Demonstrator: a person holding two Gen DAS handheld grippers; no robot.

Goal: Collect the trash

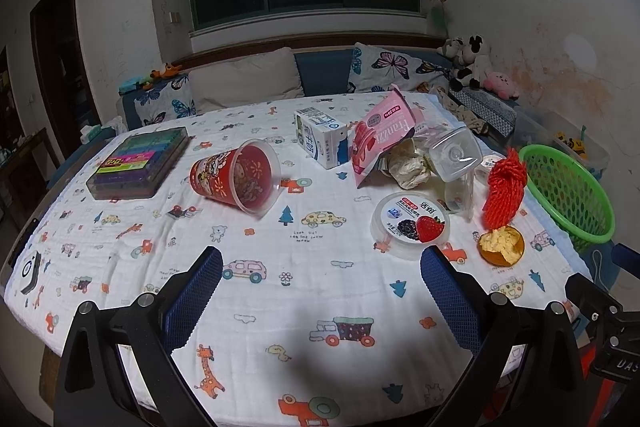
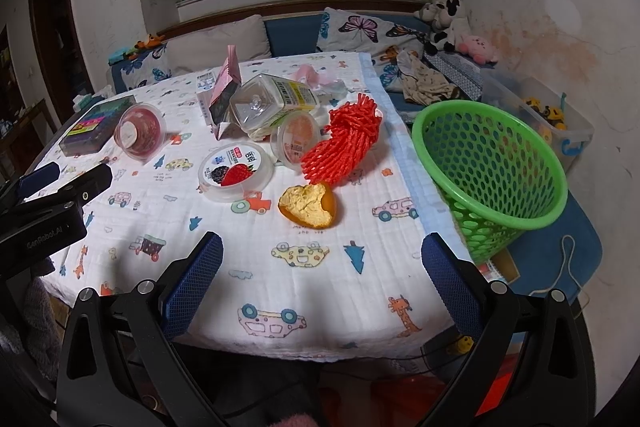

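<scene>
Left wrist view: the left gripper (image 1: 322, 267) hovers low over the tabletop (image 1: 280, 307), fingers spread wide and holding nothing. Ahead lie one tipped red cup (image 1: 236, 177), one milk carton (image 1: 320, 141), one pink wrapper (image 1: 380, 139), one crumpled tissue (image 1: 408, 165), one clear bottle (image 1: 456, 157), one yogurt tub (image 1: 412, 225), one red foam net (image 1: 502, 195) and one orange peel (image 1: 501, 245). One green basket (image 1: 568, 195) waits at the right edge.

Right wrist view: the right gripper (image 2: 322, 263) is likewise spread and empty, and the peel sits nearest, just beyond the fingers. My call: take the peel first, pinching across its rim, then carry it right into the basket. A second small tub (image 2: 296, 139) shows here, making two.
</scene>
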